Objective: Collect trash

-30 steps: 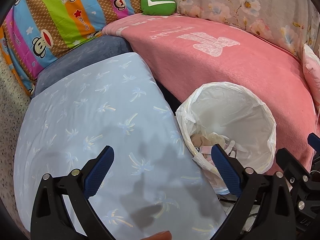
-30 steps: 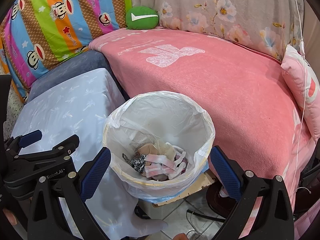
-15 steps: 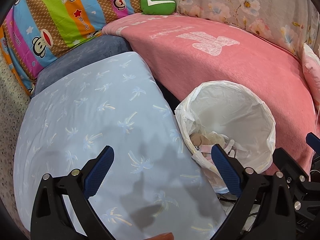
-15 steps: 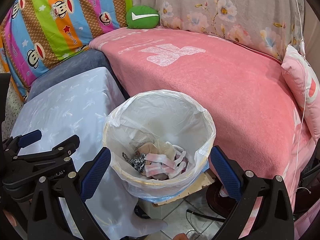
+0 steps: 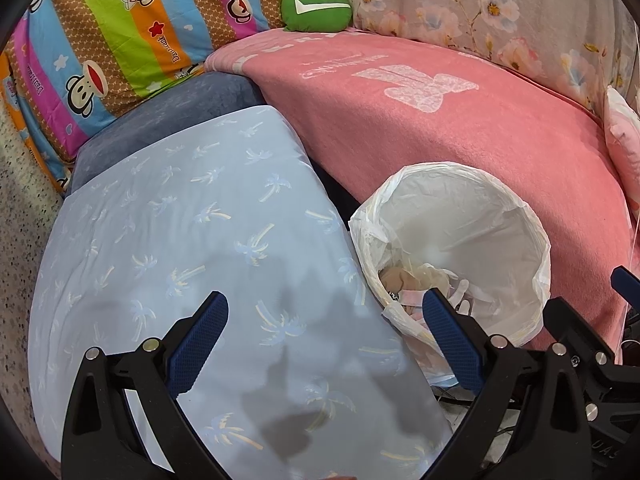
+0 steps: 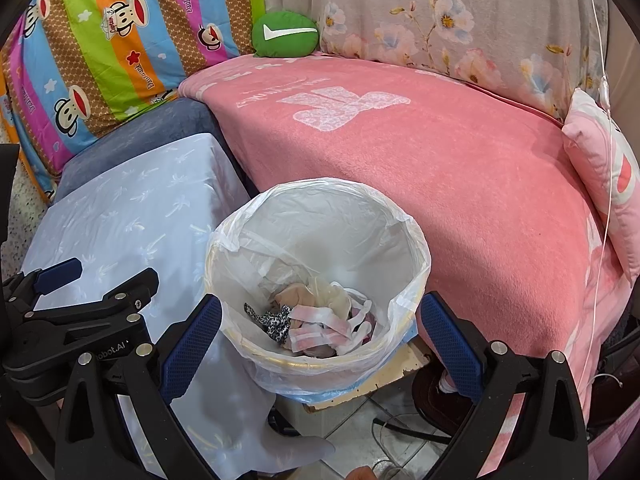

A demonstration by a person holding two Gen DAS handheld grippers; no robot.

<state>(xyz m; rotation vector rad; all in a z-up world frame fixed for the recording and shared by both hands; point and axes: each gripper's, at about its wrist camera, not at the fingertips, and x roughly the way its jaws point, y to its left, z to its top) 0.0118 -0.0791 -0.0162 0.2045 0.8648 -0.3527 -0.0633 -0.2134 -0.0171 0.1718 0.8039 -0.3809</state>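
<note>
A round bin lined with a white plastic bag (image 6: 416, 248) (image 5: 540, 240) stands between the light blue cloth and the pink sofa. At its bottom lies trash (image 6: 320, 320) (image 5: 404, 280): crumpled tissue, pink-and-white wrappers, a black-and-white patterned scrap. My right gripper (image 6: 320, 332) hangs open above the bin, its blue pads on either side of it, holding nothing. Over the blue cloth, left of the bin, my left gripper (image 5: 326, 330) is open and empty. The left gripper's body (image 6: 80, 320) shows at the left edge of the right wrist view.
A light blue cloth with palm prints (image 5: 180, 240) covers a low surface. A pink blanket (image 6: 440, 152) covers the sofa, with a green cushion (image 6: 285, 34), a striped monkey-print cover (image 5: 120, 40) and a pink pillow (image 6: 608, 172). Cables lie on the tiled floor (image 6: 384, 432).
Both grippers have stayed open and nearly still; the views drift only slightly, with the bin sitting a touch higher in the left wrist view.
</note>
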